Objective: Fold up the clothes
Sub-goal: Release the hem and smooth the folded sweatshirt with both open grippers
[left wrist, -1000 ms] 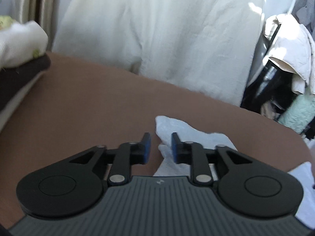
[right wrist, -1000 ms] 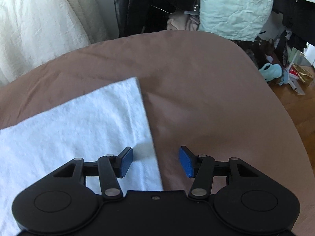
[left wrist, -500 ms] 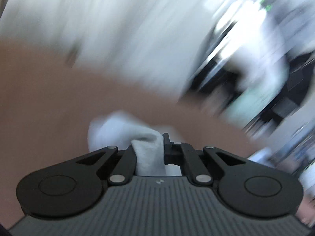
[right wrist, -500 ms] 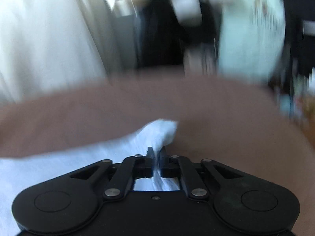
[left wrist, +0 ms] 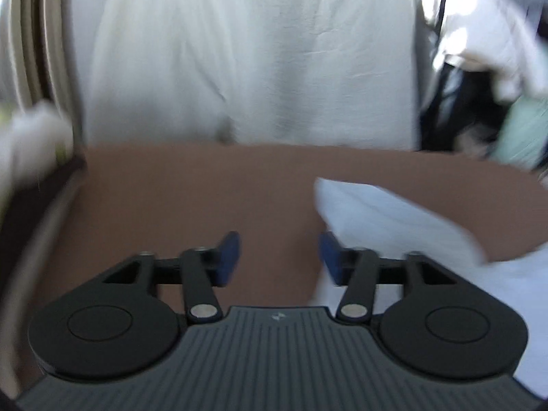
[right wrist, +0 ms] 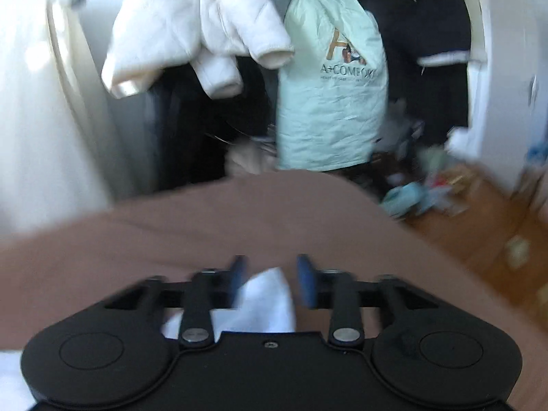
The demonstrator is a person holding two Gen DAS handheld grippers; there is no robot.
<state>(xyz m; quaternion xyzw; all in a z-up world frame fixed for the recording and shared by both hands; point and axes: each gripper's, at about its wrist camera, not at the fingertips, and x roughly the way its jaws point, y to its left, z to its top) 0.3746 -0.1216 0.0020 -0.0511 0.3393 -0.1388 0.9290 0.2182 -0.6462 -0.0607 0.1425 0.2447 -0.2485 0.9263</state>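
looking down my left tongs, i see the blue pads spread wide over bare brown surface with nothing between them. the white cloth lies on the surface just right of them, its folded edge raised near the right pad. a dark and white pile sits at the far left, blurred, with a white sheet hanging behind.

my right tongs are parted too, a corner of cloth poking up between the pads; with the blur i cannot tell if either pad touches it. past the surface hang a white jacket and a pale green bag.
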